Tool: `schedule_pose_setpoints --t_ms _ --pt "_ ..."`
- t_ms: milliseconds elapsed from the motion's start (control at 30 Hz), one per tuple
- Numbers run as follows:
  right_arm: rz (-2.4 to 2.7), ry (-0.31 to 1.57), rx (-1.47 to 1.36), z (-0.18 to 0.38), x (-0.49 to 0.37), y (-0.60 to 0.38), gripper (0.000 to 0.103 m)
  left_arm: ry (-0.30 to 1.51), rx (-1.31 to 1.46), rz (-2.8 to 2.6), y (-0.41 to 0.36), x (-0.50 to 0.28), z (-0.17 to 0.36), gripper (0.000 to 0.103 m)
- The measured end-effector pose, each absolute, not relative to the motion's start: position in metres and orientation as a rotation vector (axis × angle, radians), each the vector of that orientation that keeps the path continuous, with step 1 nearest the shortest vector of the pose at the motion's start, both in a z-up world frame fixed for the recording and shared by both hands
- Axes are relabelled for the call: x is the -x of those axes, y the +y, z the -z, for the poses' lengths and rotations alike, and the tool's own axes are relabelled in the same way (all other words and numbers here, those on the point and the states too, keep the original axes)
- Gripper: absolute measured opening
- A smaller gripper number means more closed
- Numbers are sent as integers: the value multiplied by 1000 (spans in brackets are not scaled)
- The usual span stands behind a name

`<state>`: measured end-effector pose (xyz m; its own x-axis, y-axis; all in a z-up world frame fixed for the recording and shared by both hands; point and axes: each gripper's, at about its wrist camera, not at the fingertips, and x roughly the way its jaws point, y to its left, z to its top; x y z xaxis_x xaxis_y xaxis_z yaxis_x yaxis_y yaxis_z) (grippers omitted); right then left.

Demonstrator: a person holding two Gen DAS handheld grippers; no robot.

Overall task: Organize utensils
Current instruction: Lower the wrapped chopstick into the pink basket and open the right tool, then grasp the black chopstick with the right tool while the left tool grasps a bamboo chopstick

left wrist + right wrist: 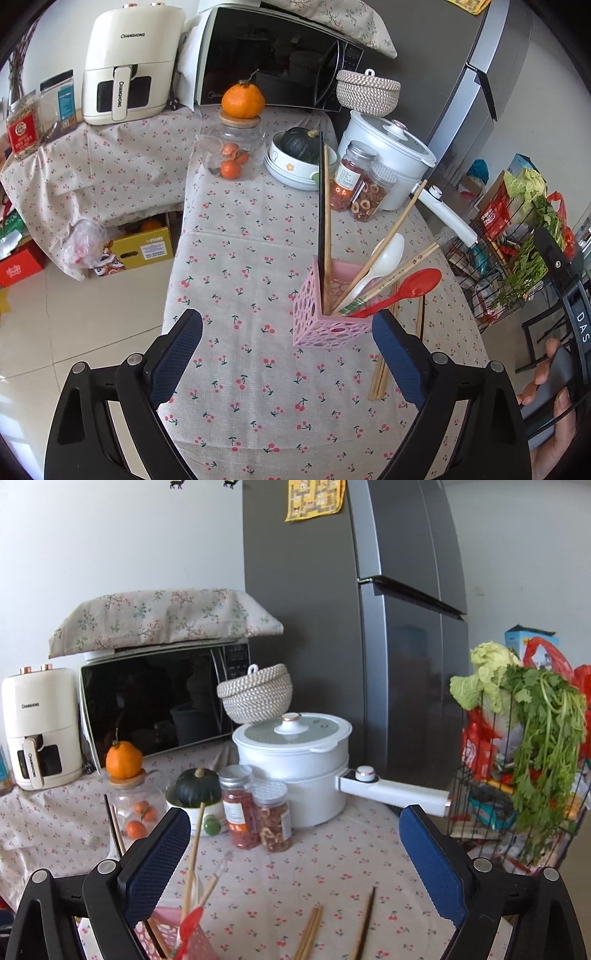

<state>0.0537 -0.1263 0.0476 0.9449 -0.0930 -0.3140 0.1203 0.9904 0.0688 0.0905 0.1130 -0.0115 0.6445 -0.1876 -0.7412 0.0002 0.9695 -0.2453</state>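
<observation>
Looking from left to right, the left gripper [287, 354] hangs with its jaws spread wide and nothing between them, just short of the pink holder [325, 314] on the worktop [236, 236]. The holder sits slightly right of that gripper's centre line and already carries a dark chopstick [321, 206] standing nearly upright, pale chopsticks [380, 254] leaning right, a white spoon [384, 254] and a red spoon [410, 288].

Right of the holder, loose chopsticks [384, 373] lie flat on the cloth, their long axis running roughly away from the cameras. In the right wrist view they show as a pale bundle [308, 936] and one darker stick [364, 923], low in the frame and between the wide-open, empty fingers of the right gripper [295, 853]. The person's hand [550, 387] on that tool shows at the far right edge of the left wrist view.

My judgement: the right gripper is the nearer one for the loose sticks; it points over them, so it would need to dip and close across their width, then carry them left to the holder.

The worktop wears a cherry-print cloth. Behind stand an air fryer [129, 62], a microwave [273, 59], a jar topped by an orange [232, 147], a white pot [295, 760], then a grey fridge [369, 627] and a wire rack of greens [524, 746].
</observation>
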Motion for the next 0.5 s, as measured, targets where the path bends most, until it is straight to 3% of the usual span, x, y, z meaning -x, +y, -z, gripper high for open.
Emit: schedule_pose_setpoints --t_ms 167,500 --pt "70 451 -80 -37 -54 -148 102 863 217 132 92 -82 12 95" --pt "53 794 -202 15 -88 -211 102 846 193 230 45 -67 33 95"
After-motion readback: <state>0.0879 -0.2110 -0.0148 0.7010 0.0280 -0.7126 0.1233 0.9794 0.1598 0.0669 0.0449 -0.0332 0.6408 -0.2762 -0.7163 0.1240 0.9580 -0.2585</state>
